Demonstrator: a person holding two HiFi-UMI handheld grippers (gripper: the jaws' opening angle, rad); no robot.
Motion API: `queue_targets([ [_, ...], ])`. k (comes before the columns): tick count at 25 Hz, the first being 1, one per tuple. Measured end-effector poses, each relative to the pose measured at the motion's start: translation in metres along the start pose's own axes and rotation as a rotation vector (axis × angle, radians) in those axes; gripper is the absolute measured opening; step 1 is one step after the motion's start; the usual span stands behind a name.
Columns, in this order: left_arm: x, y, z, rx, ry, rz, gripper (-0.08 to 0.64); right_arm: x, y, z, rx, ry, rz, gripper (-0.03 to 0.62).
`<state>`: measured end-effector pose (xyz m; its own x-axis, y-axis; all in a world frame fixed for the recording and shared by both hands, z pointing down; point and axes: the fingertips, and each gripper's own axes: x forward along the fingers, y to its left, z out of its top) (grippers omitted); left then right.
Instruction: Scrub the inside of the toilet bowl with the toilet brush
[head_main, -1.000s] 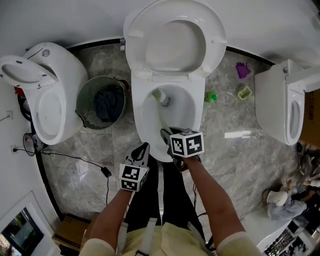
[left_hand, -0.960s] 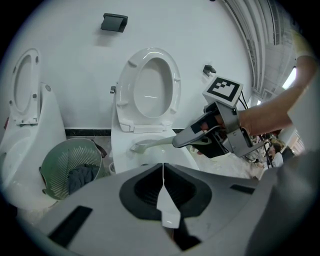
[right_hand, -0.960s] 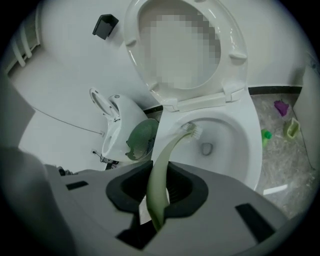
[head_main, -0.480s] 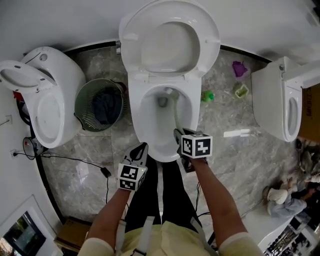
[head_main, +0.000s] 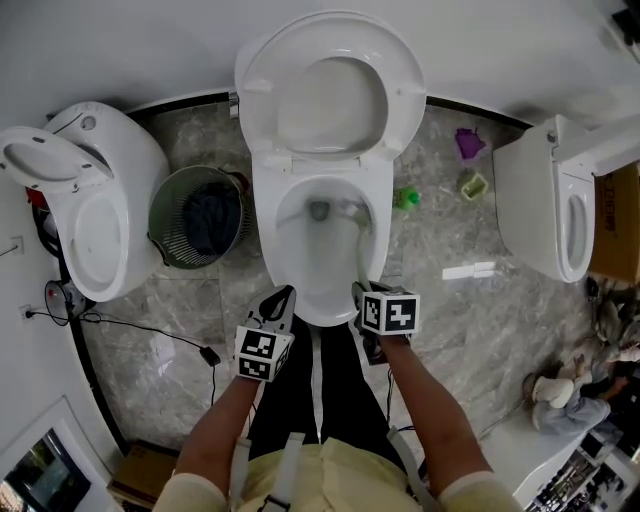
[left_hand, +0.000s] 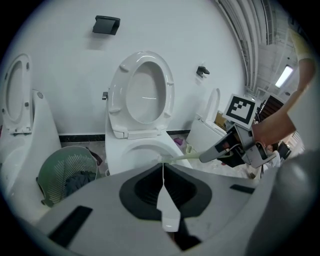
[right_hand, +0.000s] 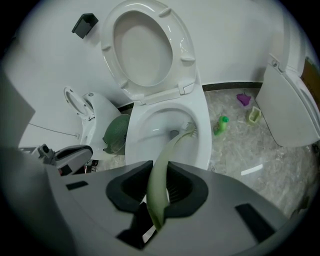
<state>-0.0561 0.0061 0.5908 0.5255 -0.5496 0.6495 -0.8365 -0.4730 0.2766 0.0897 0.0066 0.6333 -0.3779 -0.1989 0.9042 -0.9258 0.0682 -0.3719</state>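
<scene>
Gripping the pale green toilet brush (right_hand: 172, 150), the right gripper (head_main: 359, 293) holds its bristled head inside the toilet bowl (head_main: 268, 235), against the right inner wall beside the drain.
The right jaws are clamped on the brush handle at the bowl's near rim; the left gripper (head_main: 284, 299) hovers just to the left, jaws pressed together on nothing. A mesh wastebasket (head_main: 200, 215) stands left of the toilet, a green bottle (head_main: 405, 198) right.

Text, brands, numbers: none was readable.
Markers (head_main: 264, 354) on left gripper (head_main: 282, 297) and right gripper (head_main: 358, 291): patterned squares, no lettering.
</scene>
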Motion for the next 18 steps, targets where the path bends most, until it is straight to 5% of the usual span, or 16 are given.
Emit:
queue_targets([
  [6,-0.007,-0.005,0.005,0.005,-0.001,-0.004,0.015,-0.009,0.004,-0.025,0.067,0.052,0.018,0.082],
  [18,-0.020,-0.013,0.001,0.001,0.015,-0.003,0.014,-0.026,0.016,-0.079,0.051,0.180,0.056,0.081],
])
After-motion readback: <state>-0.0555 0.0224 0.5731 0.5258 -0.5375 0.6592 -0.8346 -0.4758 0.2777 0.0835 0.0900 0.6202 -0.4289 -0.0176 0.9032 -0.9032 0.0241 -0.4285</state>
